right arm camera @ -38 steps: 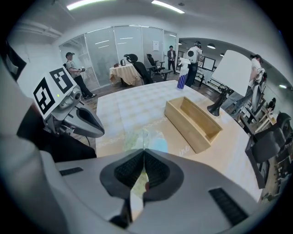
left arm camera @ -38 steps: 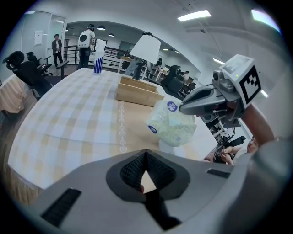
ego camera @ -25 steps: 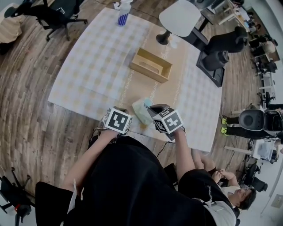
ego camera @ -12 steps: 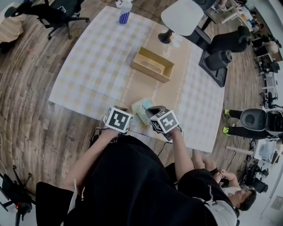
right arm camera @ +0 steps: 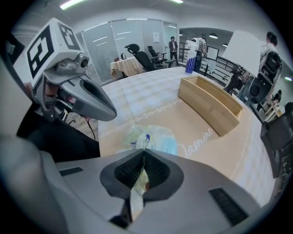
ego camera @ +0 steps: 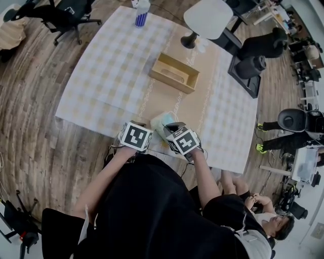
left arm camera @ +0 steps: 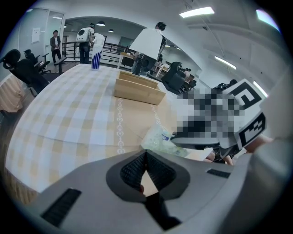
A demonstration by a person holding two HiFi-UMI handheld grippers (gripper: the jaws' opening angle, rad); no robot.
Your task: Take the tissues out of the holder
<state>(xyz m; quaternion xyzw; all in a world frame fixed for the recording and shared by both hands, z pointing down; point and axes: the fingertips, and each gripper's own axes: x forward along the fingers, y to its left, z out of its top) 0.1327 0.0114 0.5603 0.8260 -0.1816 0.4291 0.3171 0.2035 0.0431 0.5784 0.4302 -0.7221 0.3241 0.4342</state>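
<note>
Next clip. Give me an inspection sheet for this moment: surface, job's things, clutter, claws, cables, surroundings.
Surface: table under a checked cloth.
Job's things: wooden box mid-table, no tissues seen inside; tissue pack near the table's near edge, outside the box.
Clutter: blue-and-white bottle at the far edge; white panel on a black stand.
Claws: right claw shut on the tissue pack's wrapper; left claw shut, empty.
Cables: thin black cable hanging by the near edge.
Surroundings: wood floor, office chairs, people standing far off.
</note>
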